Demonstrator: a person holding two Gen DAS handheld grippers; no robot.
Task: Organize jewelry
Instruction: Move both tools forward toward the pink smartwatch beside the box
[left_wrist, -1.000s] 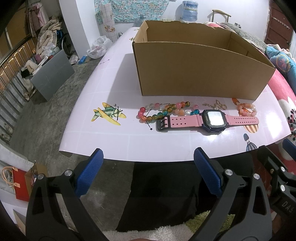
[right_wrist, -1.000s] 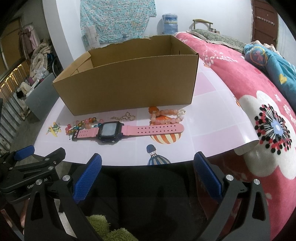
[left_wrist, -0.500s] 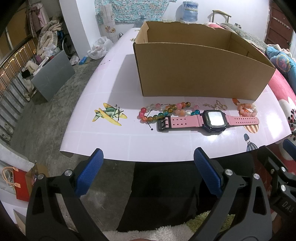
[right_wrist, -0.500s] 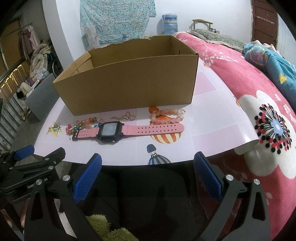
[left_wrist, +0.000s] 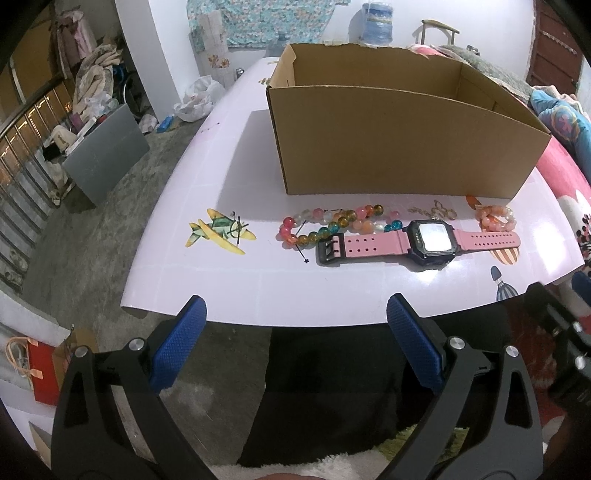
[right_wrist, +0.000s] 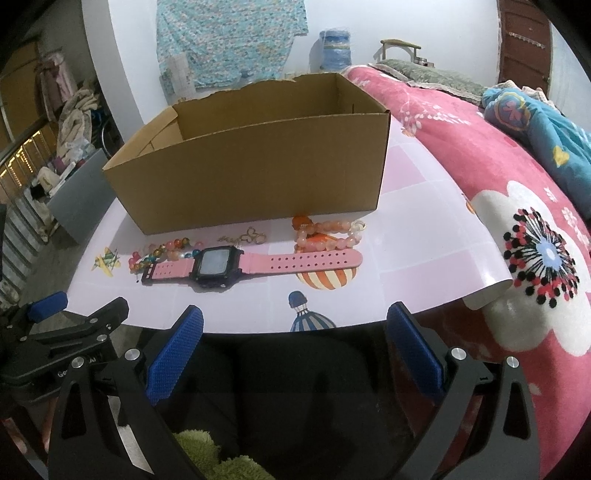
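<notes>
Slight view shift only: the pink watch (left_wrist: 417, 243) and bead bracelet (left_wrist: 332, 225) were displaced marginally rightward in the left wrist view. Left tool (left_wrist: 295, 343) was nudged a touch. No object was relocated on the worktop (left_wrist: 258, 288).

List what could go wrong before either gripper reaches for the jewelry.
1. The multicolored bead bracelet touches the pink watch strap, so lifting one may drag the other.
2. The thin gold chain lies flat and may slip from a grip.
3. The cardboard box has a tall front wall that a low carry may hit.
</notes>
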